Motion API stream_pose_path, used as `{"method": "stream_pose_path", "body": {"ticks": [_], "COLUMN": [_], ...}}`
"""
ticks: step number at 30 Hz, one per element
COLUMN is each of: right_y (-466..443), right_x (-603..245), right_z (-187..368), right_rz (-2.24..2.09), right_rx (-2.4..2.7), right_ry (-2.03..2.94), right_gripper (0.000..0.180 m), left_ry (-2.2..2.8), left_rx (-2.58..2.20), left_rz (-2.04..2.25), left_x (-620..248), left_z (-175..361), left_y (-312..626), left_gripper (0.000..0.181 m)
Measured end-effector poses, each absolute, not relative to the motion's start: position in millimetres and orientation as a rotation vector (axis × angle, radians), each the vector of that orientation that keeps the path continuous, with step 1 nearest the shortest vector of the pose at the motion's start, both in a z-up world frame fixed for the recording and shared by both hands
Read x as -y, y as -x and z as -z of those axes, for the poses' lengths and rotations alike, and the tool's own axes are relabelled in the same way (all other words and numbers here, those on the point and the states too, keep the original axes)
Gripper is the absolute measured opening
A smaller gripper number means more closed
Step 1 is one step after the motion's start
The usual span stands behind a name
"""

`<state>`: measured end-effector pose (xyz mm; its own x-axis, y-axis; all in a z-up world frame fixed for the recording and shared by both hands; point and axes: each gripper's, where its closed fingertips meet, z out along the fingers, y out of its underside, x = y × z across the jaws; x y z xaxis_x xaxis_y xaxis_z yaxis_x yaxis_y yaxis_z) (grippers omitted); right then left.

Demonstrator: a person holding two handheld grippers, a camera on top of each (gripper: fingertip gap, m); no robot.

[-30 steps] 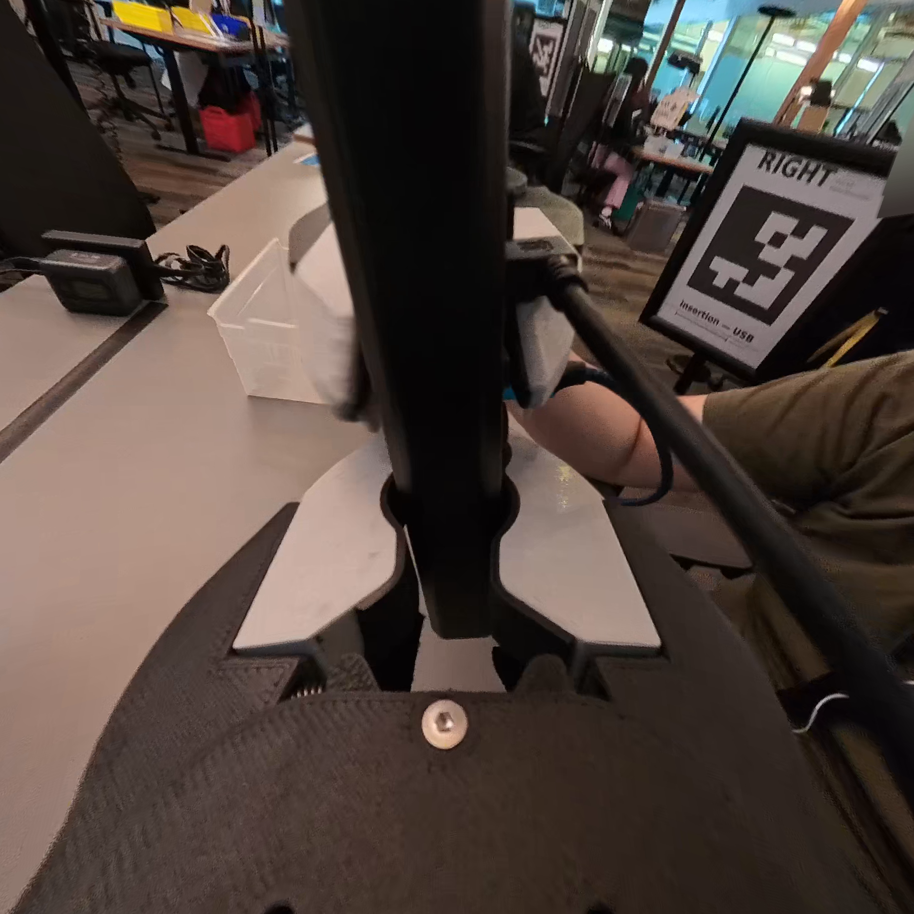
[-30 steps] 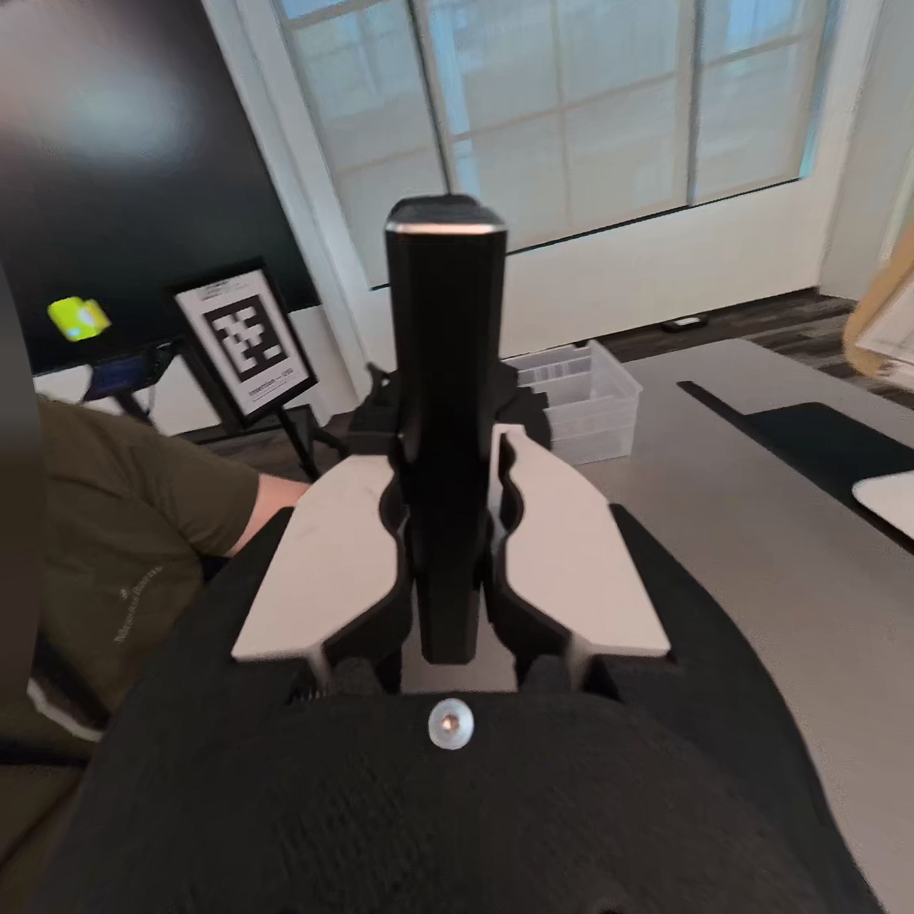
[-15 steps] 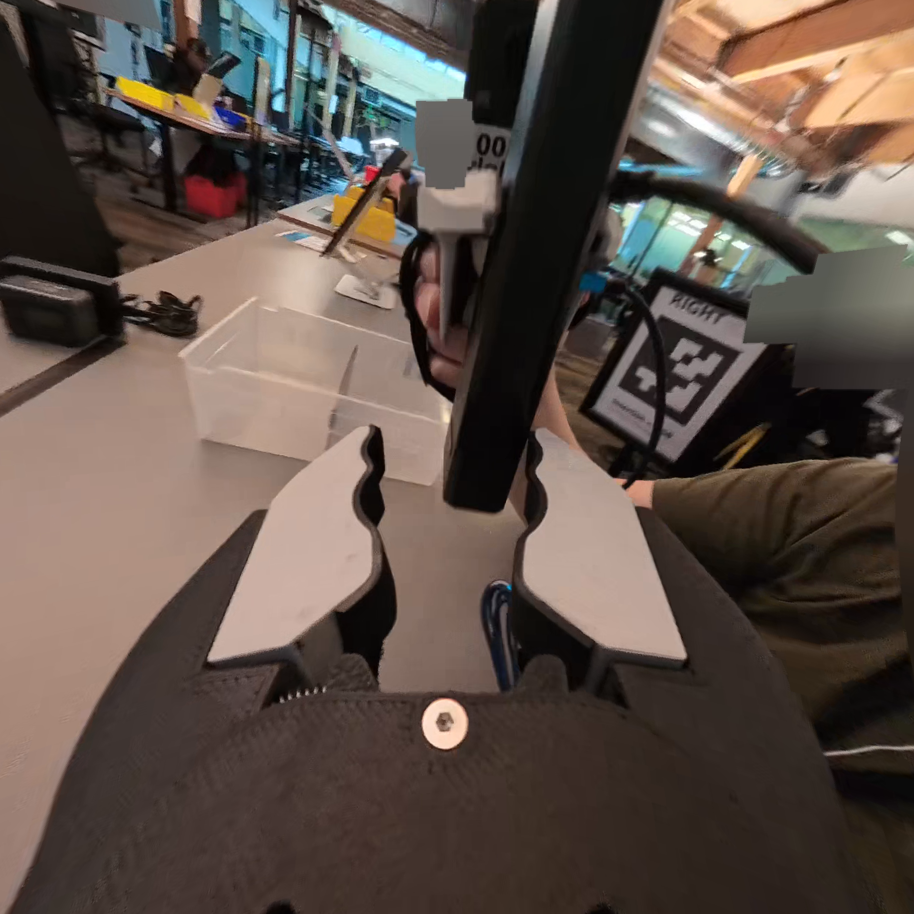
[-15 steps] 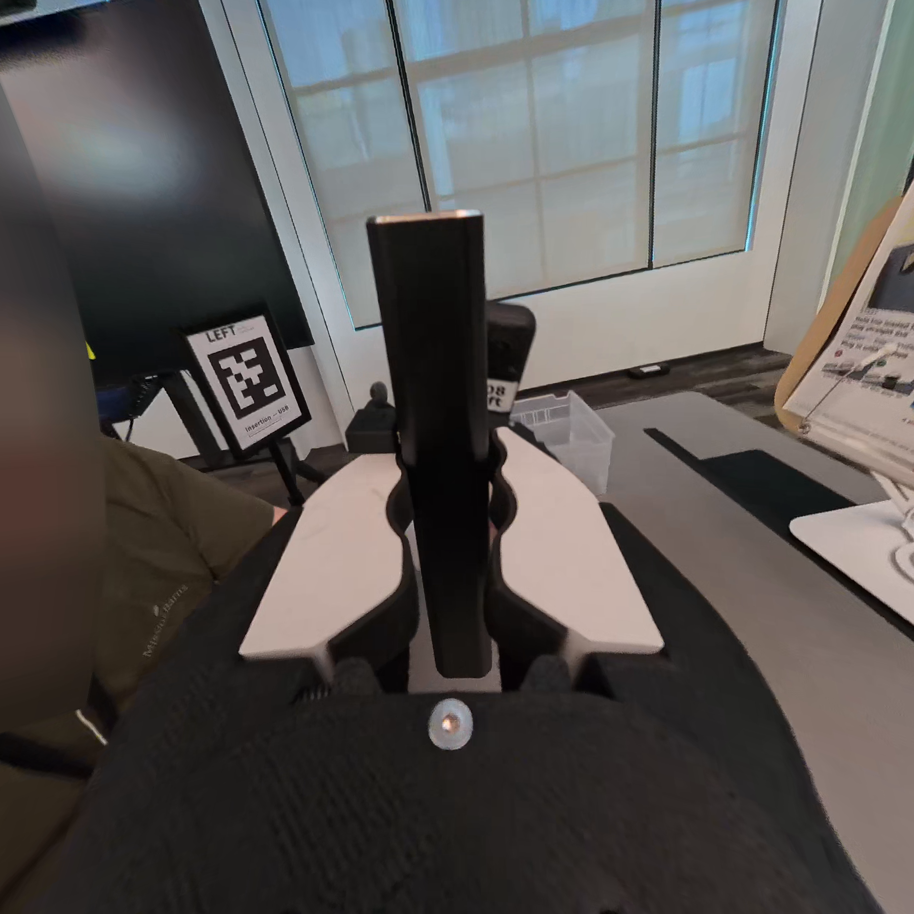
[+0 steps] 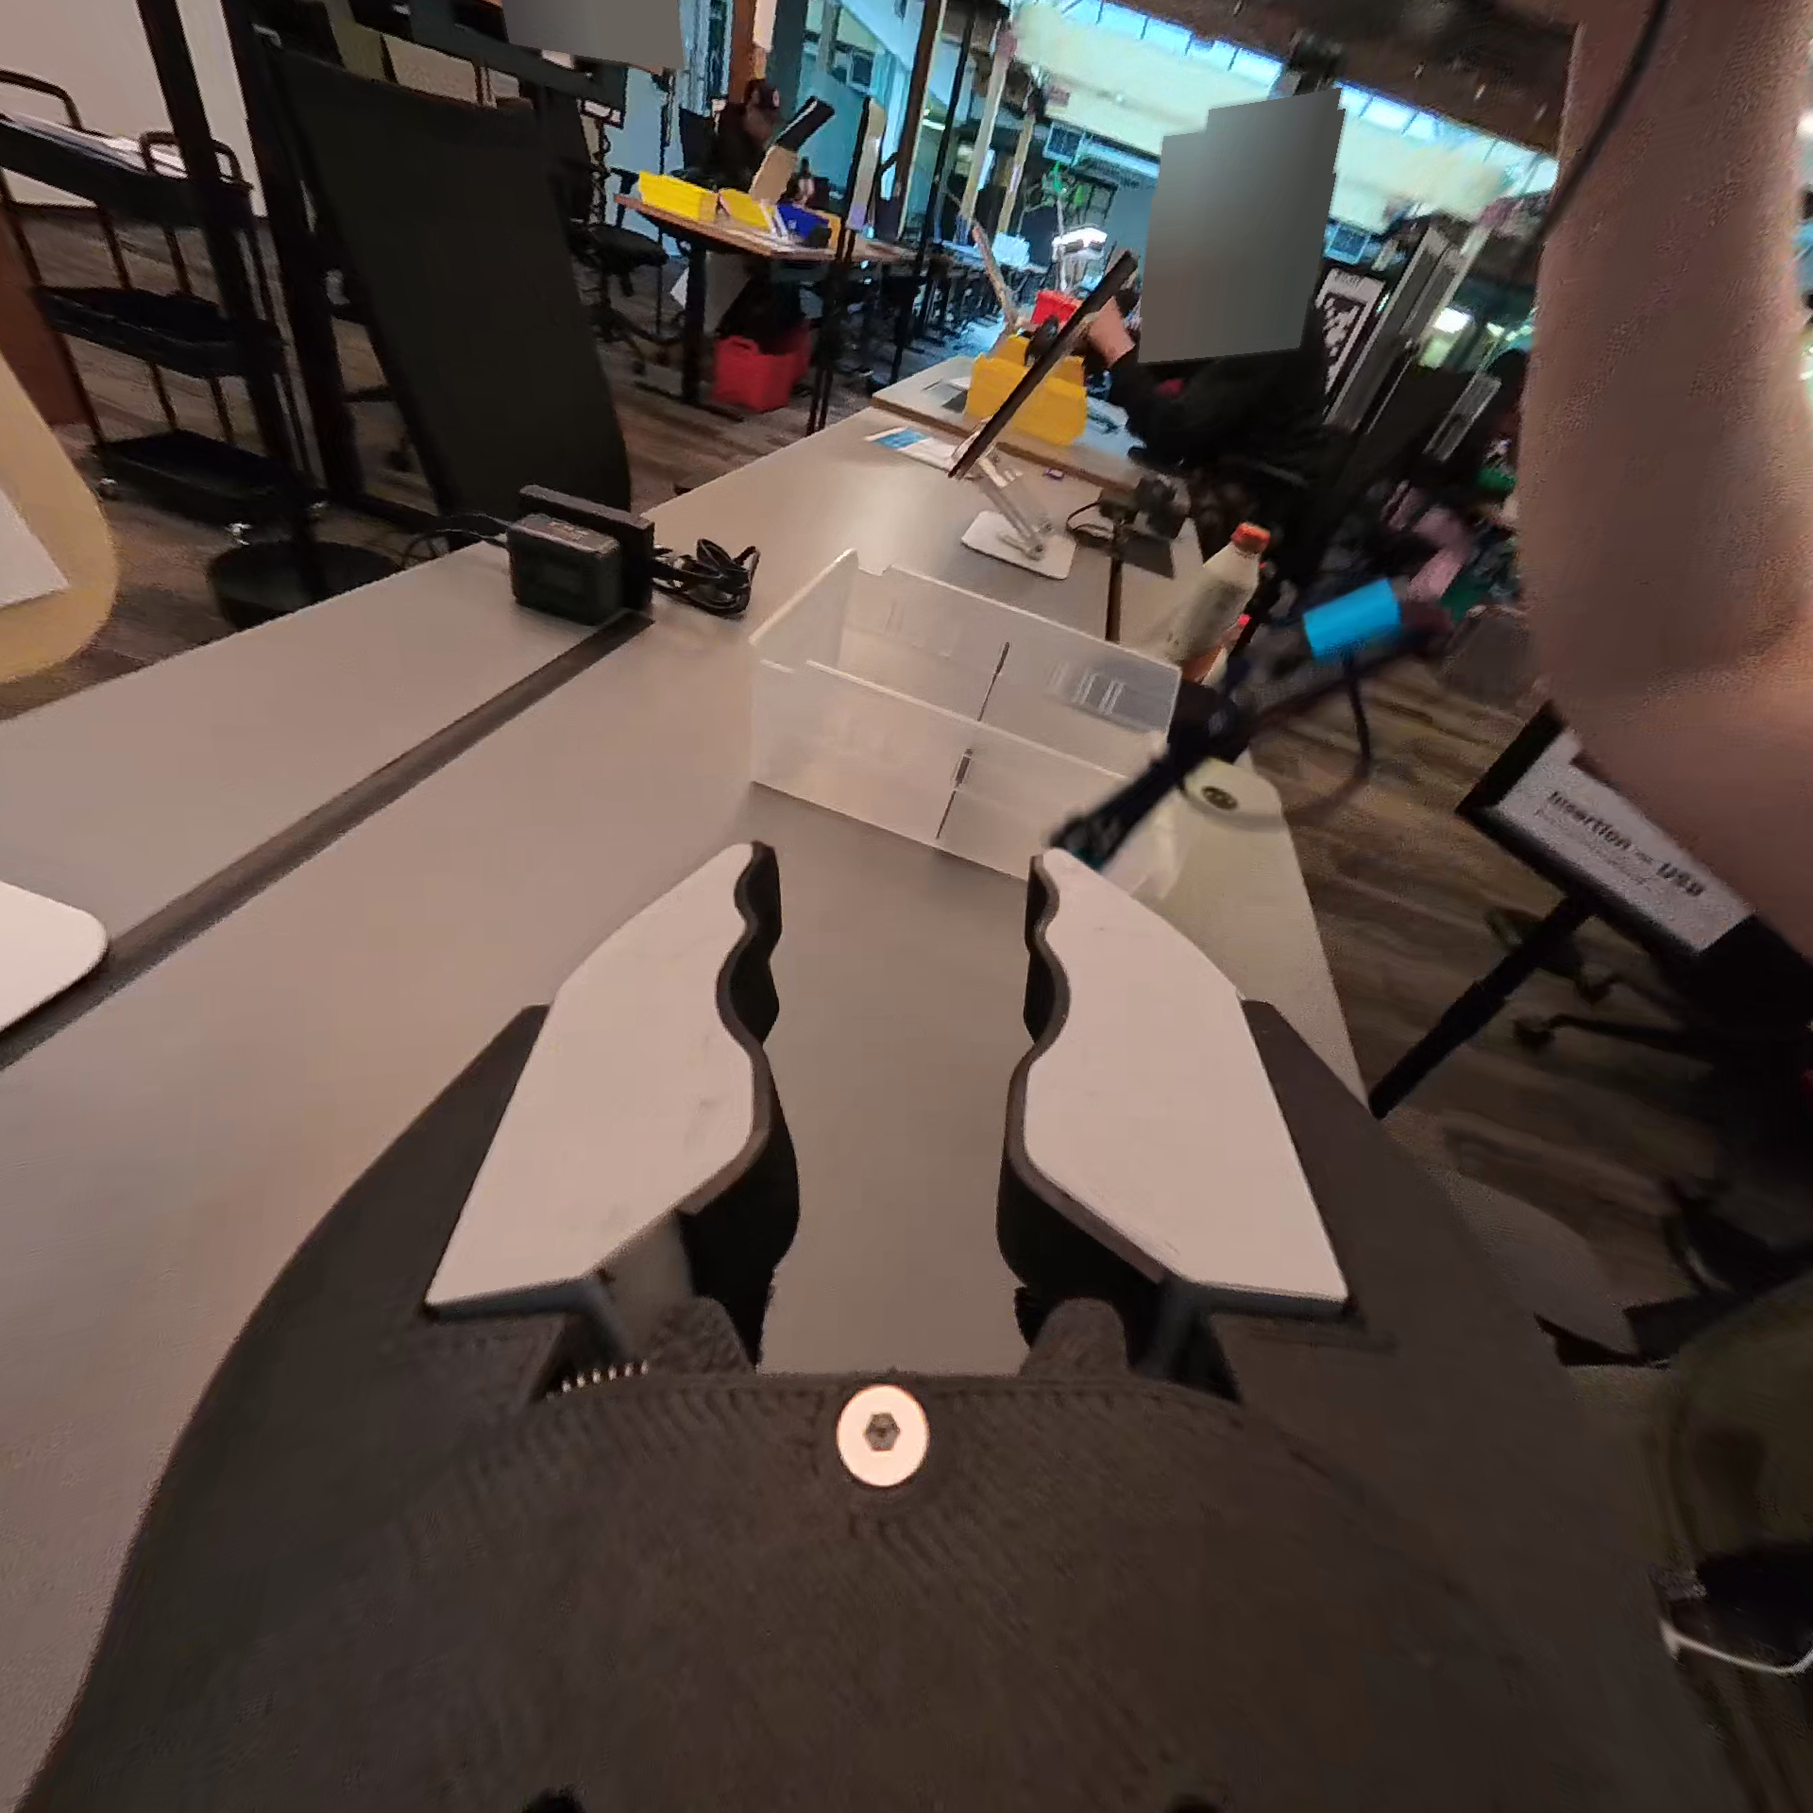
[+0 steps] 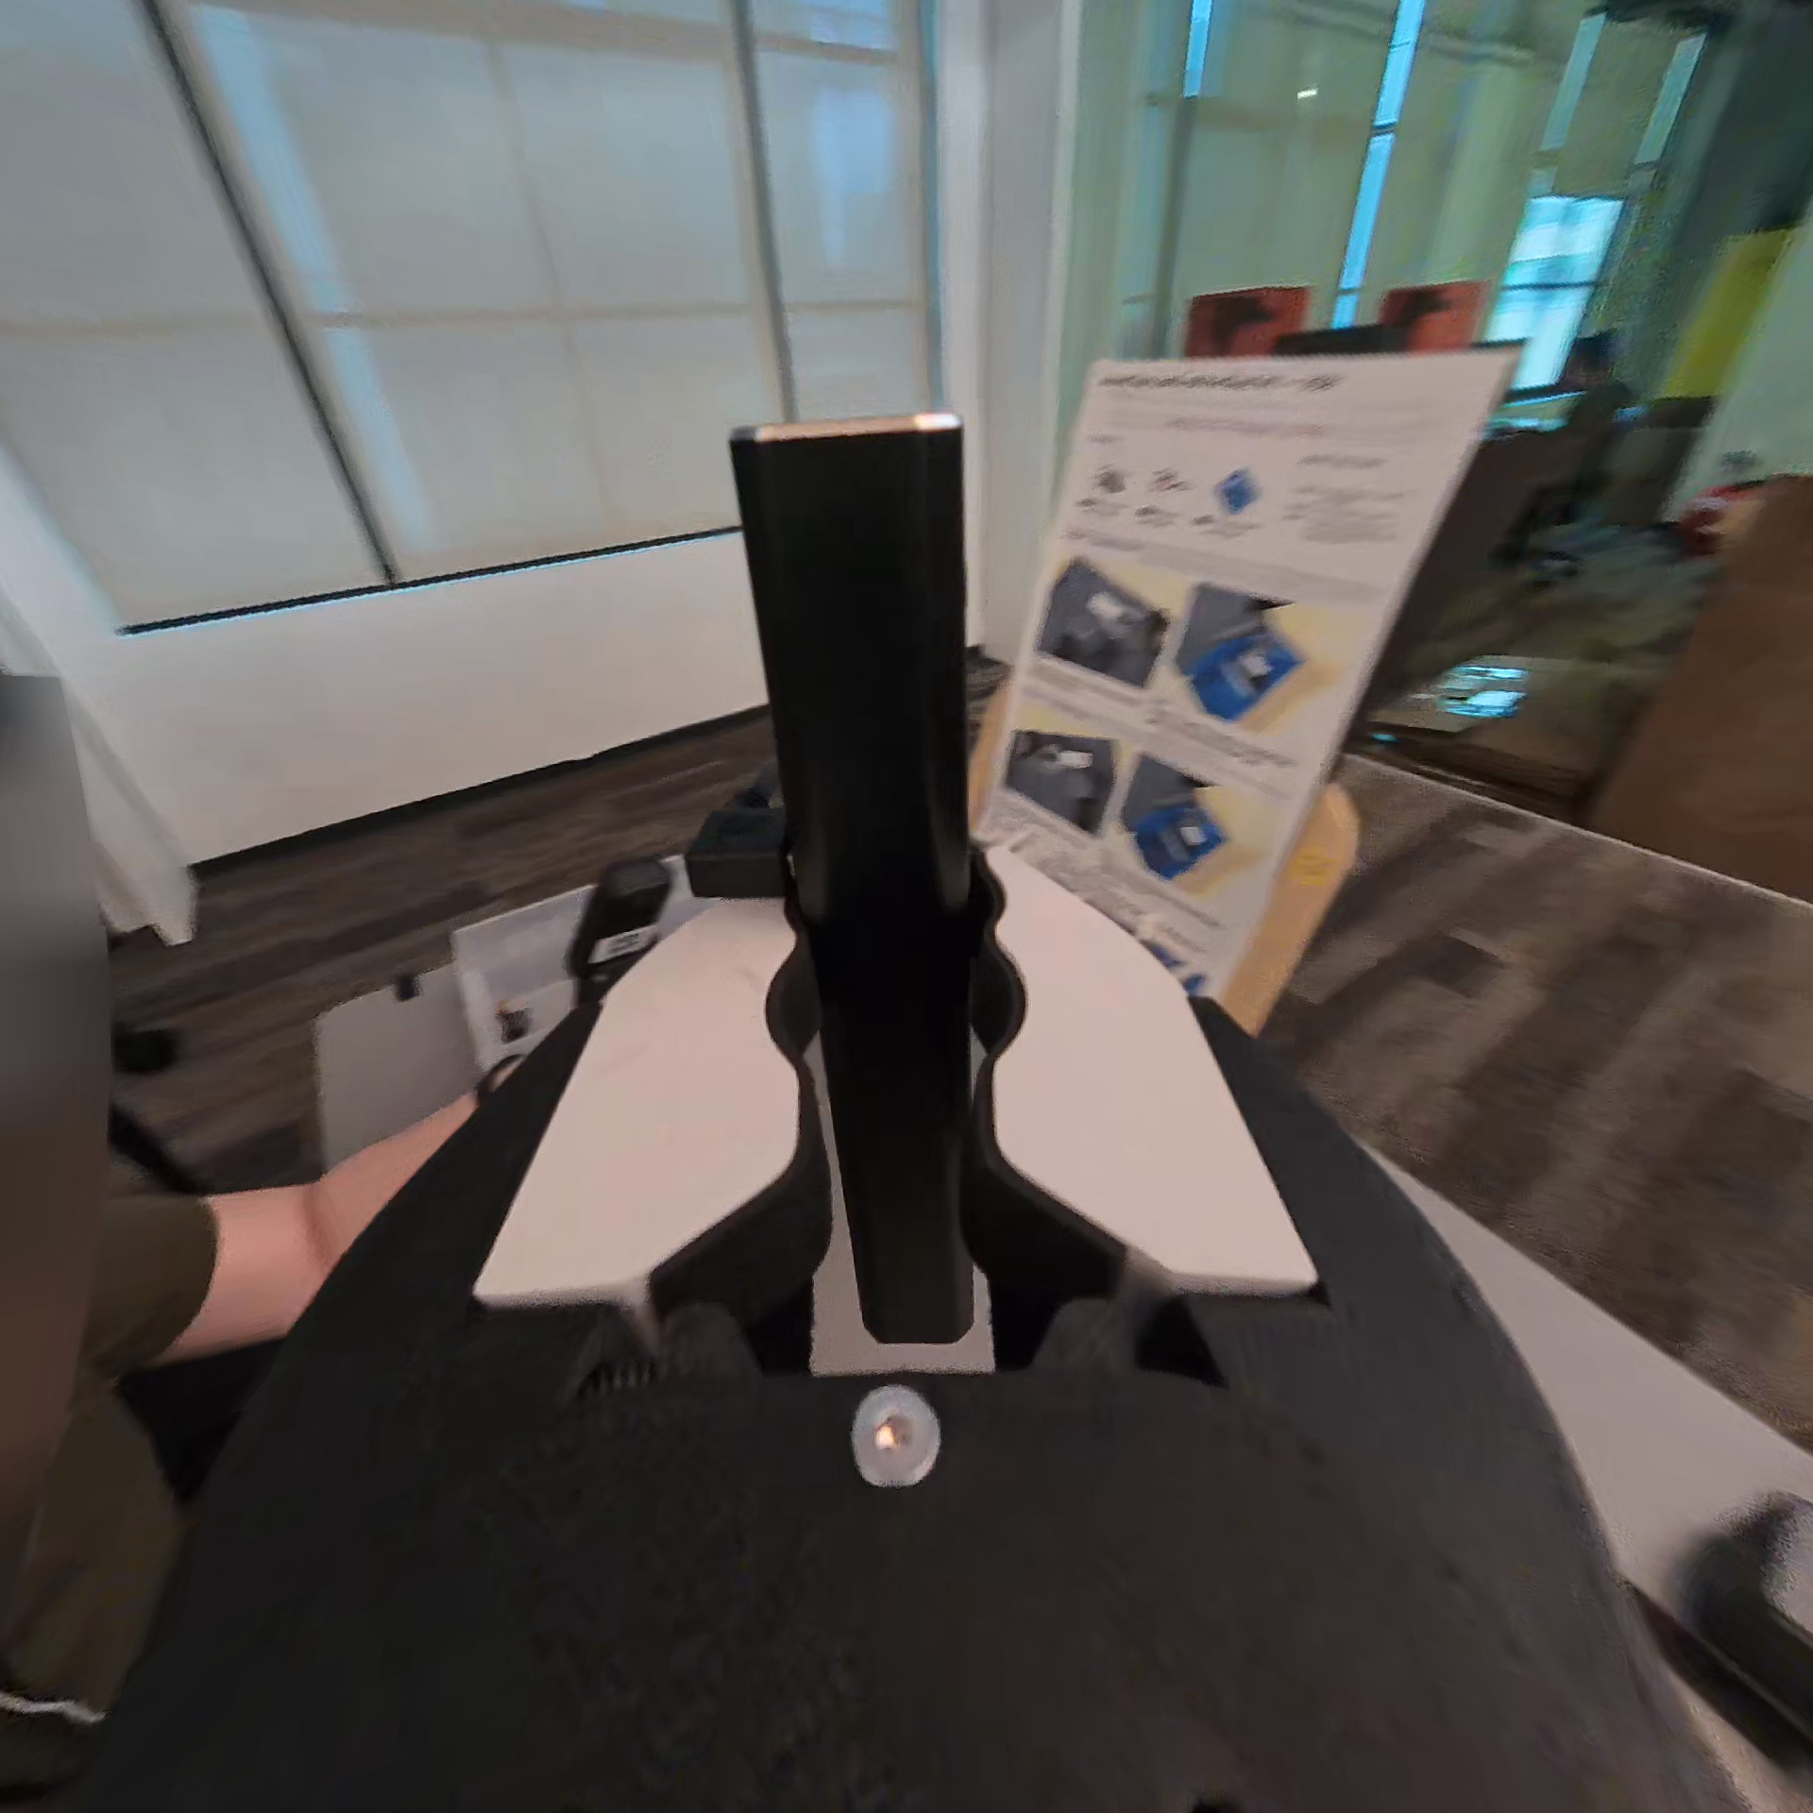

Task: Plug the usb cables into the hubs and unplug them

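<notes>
In your left wrist view, the left gripper (image 5: 898,917) has let go of the black hub and now gapes empty over the grey table (image 5: 294,981); a blurred black cable (image 5: 1158,775) dangles beside the clear bin (image 5: 942,726). In your right wrist view, the right gripper (image 6: 888,898) still clamps the hub (image 6: 863,785) upright, so you look between cables.

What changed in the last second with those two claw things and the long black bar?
The left gripper let go of the long black bar-shaped hub; it is now open and empty over the grey table. The right gripper stayed shut on the hub and swung away with it. The clear plastic bin stayed put.
</notes>
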<state>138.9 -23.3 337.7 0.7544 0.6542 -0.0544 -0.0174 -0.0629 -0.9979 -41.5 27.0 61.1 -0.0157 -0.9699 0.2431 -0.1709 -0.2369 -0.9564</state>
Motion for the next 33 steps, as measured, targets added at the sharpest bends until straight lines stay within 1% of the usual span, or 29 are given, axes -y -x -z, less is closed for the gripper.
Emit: {"method": "stream_pose_path", "body": {"ticks": [3,6,8,11,14,16,23,28,33], "right_y": [-195,-250,-288,-329,-352,-353,-359,-347,-350], "right_x": [19,12,2,-11,-17,-13,18,37,17], "right_z": [-372,-369,-343,-279,-210,-175,-96,-47,21], "right_rz": [-0.398,-0.249,-0.121,0.016,0.017,-0.049,-0.354,-0.557,-0.365], "right_rx": [0.431,0.355,0.282,0.288,0.337,0.41,0.533,0.652,0.81], "right_ry": [1.581,1.656,1.73,1.839,1.937,1.956,2.049,2.175,2.403], "right_gripper": [0.028,0.028,0.028,0.028,0.028,0.028,0.027,0.028,0.028], "left_ry": [1.493,1.505,1.516,1.534,1.544,1.551,1.573,1.584,1.613], "left_rx": [-1.272,-1.324,-1.356,-1.406,-1.445,-1.46,-1.478,-1.492,-1.525], "left_rz": [1.266,1.237,1.211,1.175,1.163,1.153,1.165,1.173,1.172], "left_x": [-23,-16,-13,-8,-3,-1,0,2,5], "left_z": [-62,-56,-51,-42,-37,-34,-28,-23,-12], "left_y": [42,37,33,29,26,24,22,18,13], "left_gripper": [0.047,0.048,0.048,0.049,0.049,0.049,0.049,0.049,0.049]}}
